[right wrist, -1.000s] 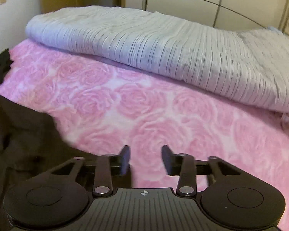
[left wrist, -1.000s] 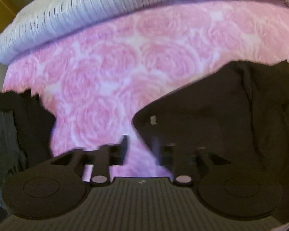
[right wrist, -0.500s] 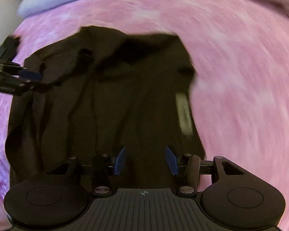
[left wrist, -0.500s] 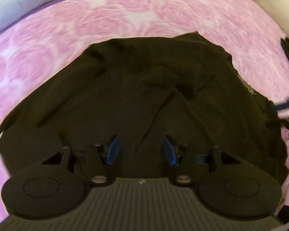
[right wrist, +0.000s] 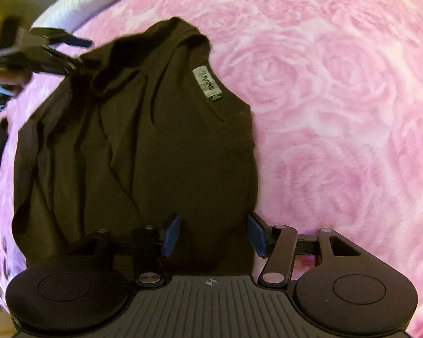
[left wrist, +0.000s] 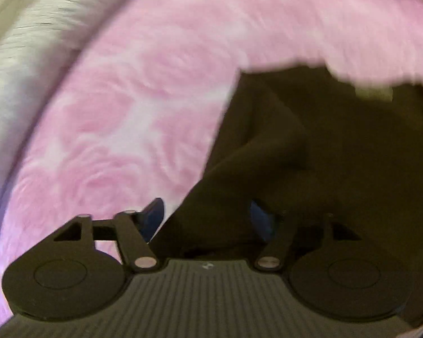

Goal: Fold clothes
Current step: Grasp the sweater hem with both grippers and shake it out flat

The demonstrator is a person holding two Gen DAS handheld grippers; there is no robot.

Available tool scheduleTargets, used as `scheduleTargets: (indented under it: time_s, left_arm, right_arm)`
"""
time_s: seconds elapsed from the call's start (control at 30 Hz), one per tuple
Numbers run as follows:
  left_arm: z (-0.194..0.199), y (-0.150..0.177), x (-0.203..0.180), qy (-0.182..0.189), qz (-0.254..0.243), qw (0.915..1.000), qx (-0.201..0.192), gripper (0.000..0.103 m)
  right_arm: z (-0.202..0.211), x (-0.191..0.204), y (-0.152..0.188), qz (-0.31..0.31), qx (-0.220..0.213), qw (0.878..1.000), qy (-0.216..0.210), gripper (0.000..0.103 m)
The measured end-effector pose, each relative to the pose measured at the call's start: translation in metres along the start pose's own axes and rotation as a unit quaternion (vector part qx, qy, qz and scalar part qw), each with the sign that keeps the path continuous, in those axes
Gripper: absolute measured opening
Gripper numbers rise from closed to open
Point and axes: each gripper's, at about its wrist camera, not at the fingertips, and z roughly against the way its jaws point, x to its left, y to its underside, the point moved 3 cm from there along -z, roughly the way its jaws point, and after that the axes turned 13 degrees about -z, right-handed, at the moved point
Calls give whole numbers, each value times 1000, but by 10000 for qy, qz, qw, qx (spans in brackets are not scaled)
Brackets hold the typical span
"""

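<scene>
On the pink rose-patterned bedspread (right wrist: 338, 90) lies the dark T-shirt (right wrist: 143, 146), crumpled, its neck label (right wrist: 208, 83) facing up near the collar.

Right wrist view: half a second ago the shirt was blurred and its label sat lower and to the right of centre; now the picture is sharper, the shirt fills more of the frame and the label reads clearly, higher up. Right gripper (right wrist: 214, 233) is over the shirt's near edge, jaws parted and opening, wider than in the earlier frame. Cloth shows between the blue pads (right wrist: 172, 233), but they do not press on it. Left gripper (right wrist: 67, 53) shows at the shirt's far left corner, closer in to the fabric than before.

Left wrist view: earlier the shirt spread across the whole frame; now it fills only the right half, with bedspread on the left. A fold of dark fabric rises between the left gripper (left wrist: 207, 219) fingers. Jaws stand apart; whether the pads pinch the fold cannot be told through the blur. White ribbed blanket (left wrist: 28, 56) at upper left.
</scene>
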Motion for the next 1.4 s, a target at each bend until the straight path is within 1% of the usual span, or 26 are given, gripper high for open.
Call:
scheduleTargets:
  time_s: [0.03, 0.07, 0.1, 0.13, 0.2, 0.3, 0.37, 0.47, 0.53, 0.6, 0.63, 0.67, 0.7, 0.73, 0.77, 0.8, 0.87, 0.93, 1.03, 1.1, 1.17, 1.2, 1.27, 1.3, 1.33, 1.4]
  left_arm:
    - [1, 2, 3, 153, 136, 9998, -7, 36]
    - [2, 4, 6, 307, 273, 9992, -15, 24]
    - [7, 7, 9, 317, 459, 9984, -24, 8]
    - [19, 13, 14, 204, 703, 9973, -88, 8]
    - [51, 27, 26, -36, 1239, 9919, -285, 8]
    - [114, 62, 44, -430, 2082, 9760, -472, 7]
    - [156, 91, 58, -714, 2646, 9600, -567, 7]
    - [209, 140, 82, -1010, 3563, 9260, -738, 8]
    - [216, 160, 99, -1264, 3926, 9085, -673, 10]
    - [213, 180, 116, -1547, 4289, 8886, -508, 21]
    - [206, 191, 125, -1702, 4497, 8761, -346, 24]
    - [199, 202, 134, -1856, 4700, 8627, -184, 31]
    - [195, 213, 138, -1918, 4852, 8531, -99, 31]
    - [192, 223, 138, -1925, 4971, 8460, -63, 32]
    - [190, 229, 129, -1857, 4958, 8483, -50, 35]
    - [188, 233, 114, -1743, 4861, 8563, -52, 38]
    - [185, 241, 84, -1514, 4663, 8716, -56, 43]
    - [182, 249, 54, -1282, 4459, 8858, -60, 45]
    - [160, 243, -8, -612, 3670, 9282, 15, 48]
    - [145, 234, -42, -467, 2810, 9586, 28, 49]
    - [130, 224, -74, -399, 1863, 9817, 30, 50]
    - [124, 221, -82, -456, 1523, 9873, 45, 50]
    - [114, 218, -89, -684, 1013, 9925, 92, 52]
    - [109, 217, -93, -797, 758, 9939, 116, 53]
    - [106, 218, -91, -882, 722, 9934, 126, 53]
    - [97, 224, -79, -732, 1163, 9904, 151, 52]
  right_arm:
    - [0, -3, -2, -119, -10, 9999, -76, 36]
    - [0, -7, -5, -240, 30, 9996, -166, 5]
    - [1, -10, -8, -362, 70, 9990, -255, 6]
    - [4, -9, -12, -336, 98, 9989, -318, 5]
    - [16, 3, -24, 45, 126, 9992, -384, 4]
    - [47, 22, -56, 543, 13, 9972, -516, 4]
    - [68, 34, -88, 771, -176, 9950, -603, 4]
    - [80, 62, -153, 1300, -522, 9877, -699, 4]
    - [81, 86, -199, 1714, -765, 9793, -756, 4]
    - [61, 123, -238, 2258, -1012, 9664, -693, 5]
    - [47, 140, -252, 2490, -1144, 9603, -530, 9]
    - [33, 157, -266, 2719, -1275, 9531, -367, 19]
    - [21, 174, -277, 2912, -1425, 9460, -75, 23]
    - [15, 187, -278, 2988, -1537, 9418, 101, 26]
    - [16, 196, -274, 2980, -1578, 9414, -15, 30]
    - [16, 204, -269, 2971, -1620, 9409, -130, 33]
    - [13, 210, -242, 3025, -1492, 9407, -353, 56]
    - [7, 210, -207, 3134, -1242, 9400, -534, 58]
    - [-13, 189, -144, 3249, -578, 9424, -541, 58]
    - [-31, 175, -113, 3267, -158, 9442, -385, 59]
    - [-44, 165, -92, 3228, 33, 9463, -200, 59]
    - [-48, 161, -89, 3178, -6, 9481, -78, 59]
    - [-54, 155, -84, 3012, -147, 9533, 170, 59]
    - [-52, 151, -88, 2825, -324, 9583, 299, 59]
    - [-50, 149, -91, 2639, -518, 9623, 409, 59]
    - [-48, 146, -97, 2455, -809, 9647, 510, 59]
